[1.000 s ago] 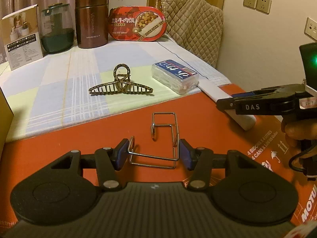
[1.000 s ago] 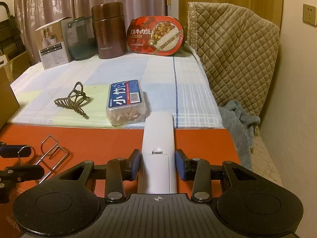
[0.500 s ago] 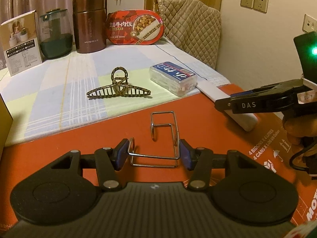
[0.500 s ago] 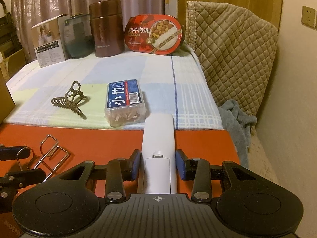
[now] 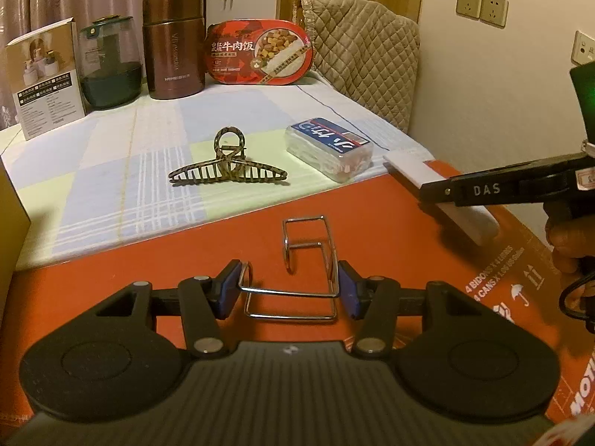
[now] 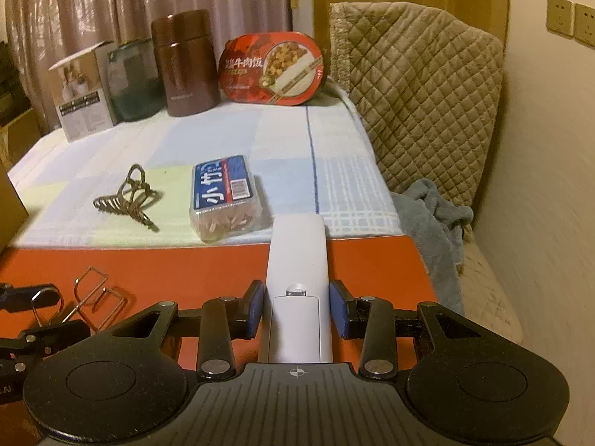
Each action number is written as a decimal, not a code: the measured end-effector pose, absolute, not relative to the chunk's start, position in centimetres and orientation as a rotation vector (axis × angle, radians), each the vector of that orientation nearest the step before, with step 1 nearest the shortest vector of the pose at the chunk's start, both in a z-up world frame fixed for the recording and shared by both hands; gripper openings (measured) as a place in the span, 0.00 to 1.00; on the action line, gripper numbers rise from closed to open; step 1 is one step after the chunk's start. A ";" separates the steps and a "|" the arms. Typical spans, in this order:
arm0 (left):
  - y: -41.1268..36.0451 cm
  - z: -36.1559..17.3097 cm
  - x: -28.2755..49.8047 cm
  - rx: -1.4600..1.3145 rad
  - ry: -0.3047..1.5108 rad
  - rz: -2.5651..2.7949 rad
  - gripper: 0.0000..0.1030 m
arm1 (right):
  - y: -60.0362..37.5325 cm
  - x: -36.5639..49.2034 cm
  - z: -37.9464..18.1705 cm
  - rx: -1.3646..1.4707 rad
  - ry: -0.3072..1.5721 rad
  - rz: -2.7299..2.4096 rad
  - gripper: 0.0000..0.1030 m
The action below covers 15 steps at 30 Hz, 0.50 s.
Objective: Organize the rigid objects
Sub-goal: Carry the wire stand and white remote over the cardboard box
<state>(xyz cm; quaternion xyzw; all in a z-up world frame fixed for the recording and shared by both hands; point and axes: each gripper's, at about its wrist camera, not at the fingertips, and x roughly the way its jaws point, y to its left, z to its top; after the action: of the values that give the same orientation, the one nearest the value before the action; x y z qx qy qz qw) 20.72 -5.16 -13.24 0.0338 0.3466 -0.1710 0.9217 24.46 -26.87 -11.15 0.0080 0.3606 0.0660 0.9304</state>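
My left gripper (image 5: 288, 290) is shut on a bent wire hook (image 5: 308, 260), its blue pads touching the wire on both sides above the orange board (image 5: 372, 215). My right gripper (image 6: 297, 308) is shut on a white remote control (image 6: 297, 260), which points away towards the bed; the remote (image 5: 438, 189) and the right gripper also show at the right of the left wrist view. A brown hair claw clip (image 5: 227, 167) and a clear box of toothpicks with a blue label (image 5: 329, 146) lie on the checked sheet beyond the board.
At the back stand a white carton (image 5: 44, 78), a dark glass jar (image 5: 109, 67), a brown flask (image 5: 173, 44) and a red meal box (image 5: 260, 52). A quilted cushion (image 6: 416, 100) and a grey towel (image 6: 438, 223) lie to the right, by the wall.
Both grippers have risen a little with their objects still held; the remote's far end sits higher over the board's edge. The clip and the toothpick box have not moved.
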 end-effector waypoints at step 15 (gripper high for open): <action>-4.3 -9.8 18.7 0.049 0.715 -0.340 0.47 | -24.9 21.0 -7.5 0.075 0.687 0.176 0.34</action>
<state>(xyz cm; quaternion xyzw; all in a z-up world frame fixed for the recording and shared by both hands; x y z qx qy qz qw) 18.68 -4.26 -9.77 0.0239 0.3484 -0.1655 0.9223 21.00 -24.94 -7.52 0.0369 0.3363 0.0861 0.9371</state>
